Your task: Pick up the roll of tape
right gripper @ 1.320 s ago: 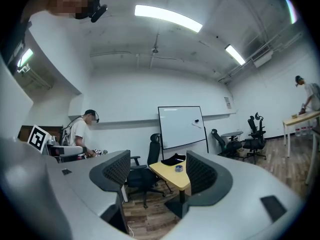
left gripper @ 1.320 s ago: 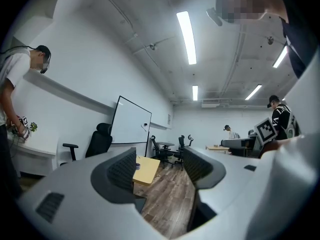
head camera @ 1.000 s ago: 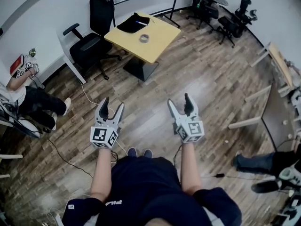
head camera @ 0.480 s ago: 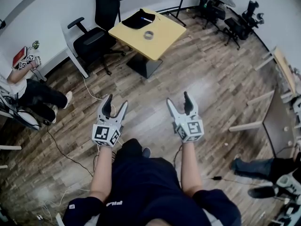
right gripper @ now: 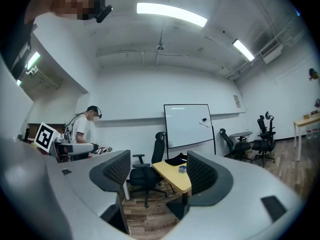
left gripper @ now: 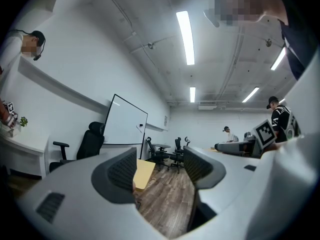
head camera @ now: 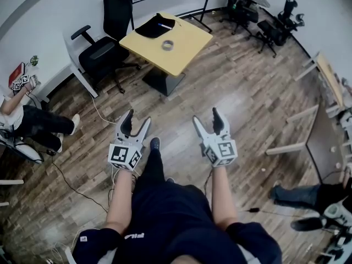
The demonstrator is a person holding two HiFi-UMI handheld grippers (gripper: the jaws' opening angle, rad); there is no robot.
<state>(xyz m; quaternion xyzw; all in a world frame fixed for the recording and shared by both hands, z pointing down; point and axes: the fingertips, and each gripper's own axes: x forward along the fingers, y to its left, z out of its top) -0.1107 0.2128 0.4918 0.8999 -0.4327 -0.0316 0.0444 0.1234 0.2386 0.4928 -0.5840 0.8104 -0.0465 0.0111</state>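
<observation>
A small grey roll of tape (head camera: 168,45) lies on the yellow table (head camera: 181,51) far ahead, across the wood floor. In the right gripper view the roll of tape (right gripper: 182,169) shows on the yellow table (right gripper: 176,177), between the jaws but far off. My left gripper (head camera: 135,125) and right gripper (head camera: 205,121) are both open and empty, held side by side at waist height, well short of the table. The left gripper view catches only the table's edge (left gripper: 144,174).
A black office chair (head camera: 104,51) stands left of the table, a dark cloth (head camera: 155,26) lies on its far end. More chairs (head camera: 258,15) crowd the far right. A seated person (head camera: 25,117) is at left, cables (head camera: 71,175) run over the floor, wooden frames (head camera: 308,109) lie at right.
My view has shifted slightly as I step forward: one foot now shows ahead between the grippers. Both grippers stay open at the same height.
</observation>
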